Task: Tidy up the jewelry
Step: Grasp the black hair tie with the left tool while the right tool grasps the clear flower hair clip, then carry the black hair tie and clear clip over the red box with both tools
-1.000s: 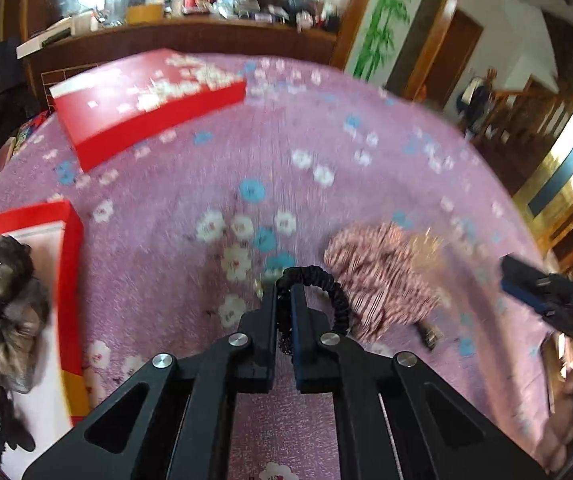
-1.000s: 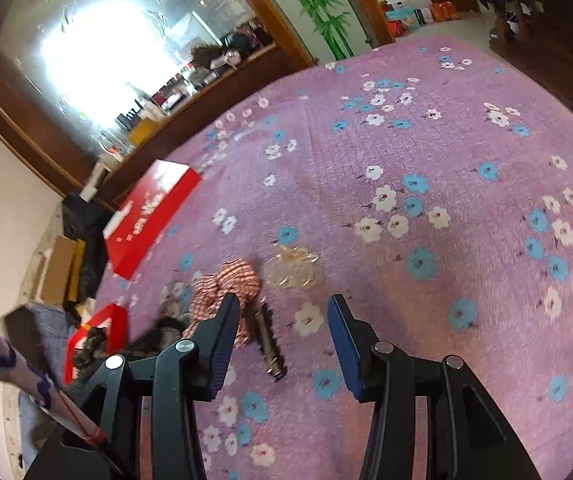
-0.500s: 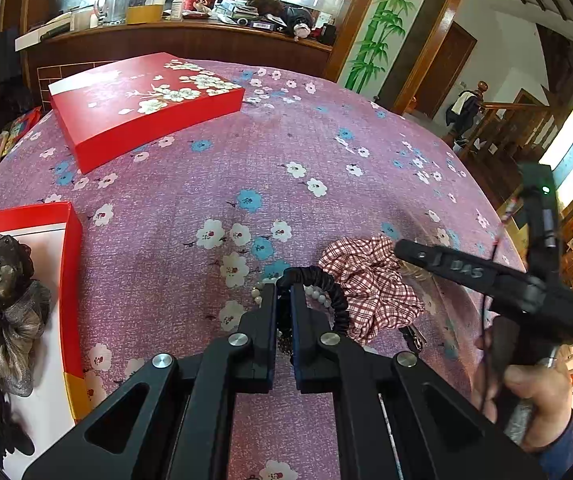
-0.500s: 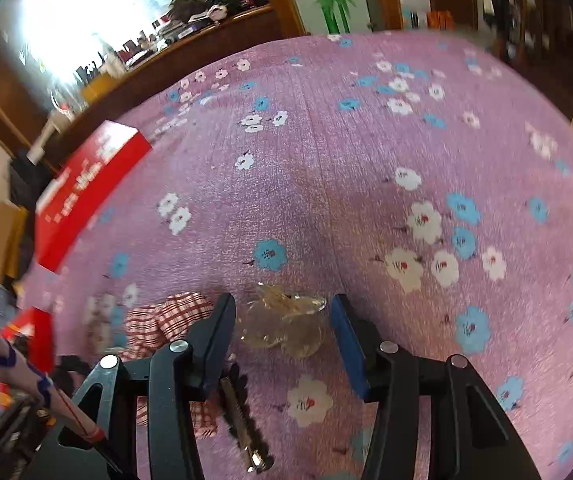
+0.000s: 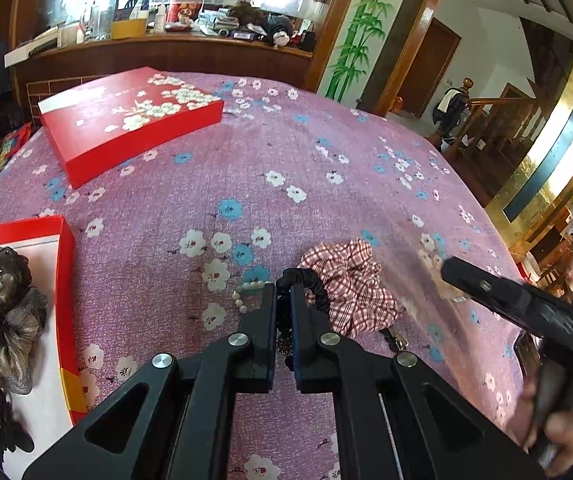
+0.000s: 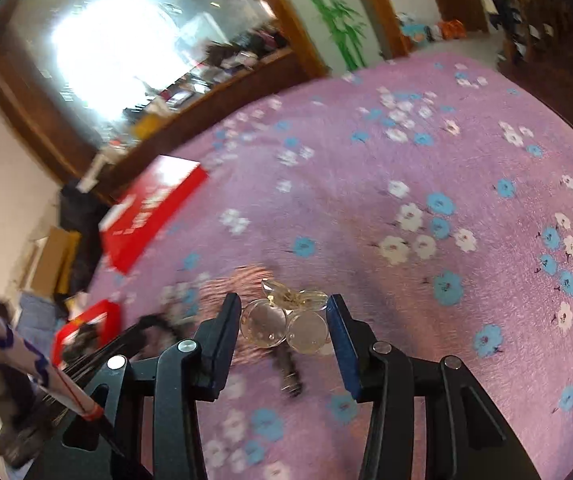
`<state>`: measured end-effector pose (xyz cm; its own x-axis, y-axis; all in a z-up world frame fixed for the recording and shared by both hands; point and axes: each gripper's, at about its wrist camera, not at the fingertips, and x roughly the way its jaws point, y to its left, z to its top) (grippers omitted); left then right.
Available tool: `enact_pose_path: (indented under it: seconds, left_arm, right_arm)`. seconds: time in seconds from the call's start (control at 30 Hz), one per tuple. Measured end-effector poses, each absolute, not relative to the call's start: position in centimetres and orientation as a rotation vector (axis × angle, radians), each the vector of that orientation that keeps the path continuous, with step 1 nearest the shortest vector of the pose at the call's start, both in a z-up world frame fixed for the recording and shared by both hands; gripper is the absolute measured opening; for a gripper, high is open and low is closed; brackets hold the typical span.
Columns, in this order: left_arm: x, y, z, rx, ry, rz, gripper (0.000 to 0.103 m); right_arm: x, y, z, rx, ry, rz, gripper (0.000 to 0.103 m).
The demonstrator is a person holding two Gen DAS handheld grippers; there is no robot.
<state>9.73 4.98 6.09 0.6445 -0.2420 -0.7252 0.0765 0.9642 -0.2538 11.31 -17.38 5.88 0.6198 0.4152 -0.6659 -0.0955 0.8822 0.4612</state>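
My left gripper [image 5: 283, 300] is shut on a black coiled hair tie [image 5: 306, 286], just above the purple flowered cloth. A pearl bracelet [image 5: 242, 294] lies by its left finger and a red checked scrunchie [image 5: 352, 280] by its right. My right gripper [image 6: 284, 322] is open, with a clear petal-shaped hair clip [image 6: 286, 320] between its fingers; the same gripper [image 5: 486, 286] shows at the right of the left wrist view. An open red box [image 5: 64, 280] at the left holds a grey-black gauze hair bow [image 5: 2, 312].
A closed red lid with white blossoms [image 5: 126, 120] lies at the far left of the table [image 5: 326, 184]. A dark metal clip [image 6: 288, 368] lies under the clear one. A wooden counter [image 5: 166, 52] with clutter stands behind.
My right gripper has come down around the clear hair clip, which now sits between its fingers. My left gripper has stayed shut on the black hair tie and has barely moved.
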Motion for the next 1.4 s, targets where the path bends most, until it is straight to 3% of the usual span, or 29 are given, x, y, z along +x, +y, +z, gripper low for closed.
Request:
enact_pose_path:
  seconds: [0.97, 1.4]
  left_arm:
    - [9.3, 3.4, 6.5, -0.132, 0.797, -0.153, 0.006]
    - [4.7, 4.0, 10.5, -0.056, 0.717, -0.082, 0.006]
  right_arm:
    - [10.7, -16.2, 6.8, 0.331, 0.774, 0.359, 0.048]
    - [7.4, -15.0, 11.0, 0.337, 0.722, 0.413, 0.048]
